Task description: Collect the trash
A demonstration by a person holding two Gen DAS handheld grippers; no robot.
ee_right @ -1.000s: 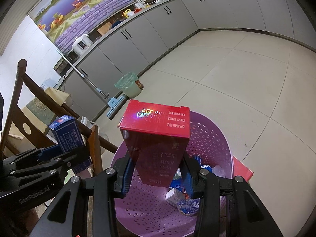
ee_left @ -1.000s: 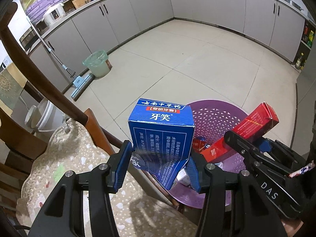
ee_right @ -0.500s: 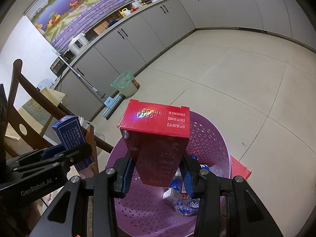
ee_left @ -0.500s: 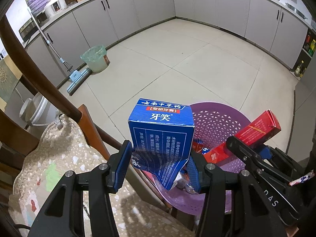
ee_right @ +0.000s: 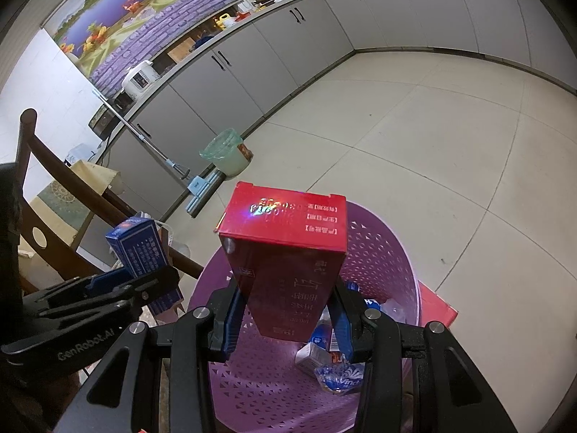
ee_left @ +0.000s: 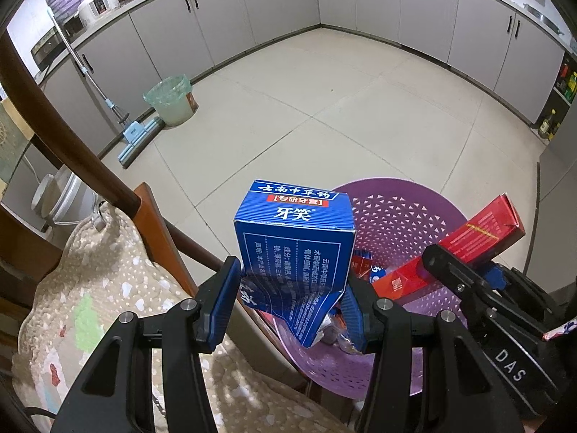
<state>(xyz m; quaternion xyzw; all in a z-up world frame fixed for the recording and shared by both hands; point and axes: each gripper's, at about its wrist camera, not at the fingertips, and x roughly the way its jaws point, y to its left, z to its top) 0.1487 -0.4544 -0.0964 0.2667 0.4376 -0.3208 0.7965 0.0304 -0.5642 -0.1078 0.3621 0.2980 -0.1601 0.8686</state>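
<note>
L gripper [ee_left: 290, 305] clamps blue toothpaste box [ee_left: 294, 249], crushed end; R gripper [ee_right: 285, 312] clamps red carton [ee_right: 288, 252]. Risk: blue box hangs at purple basket [ee_left: 393, 216] 9 o'clock rim, so release probably drops it outside, onto chair cushion [ee_left: 108, 288].

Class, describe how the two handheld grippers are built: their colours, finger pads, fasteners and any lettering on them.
Both the left gripper and the right gripper have black angular frames, blue ribbed finger pads and silver round screws. The right carries "DAS" lettering, the left "GenRobot.AI". No cables or sleeves show.
</note>
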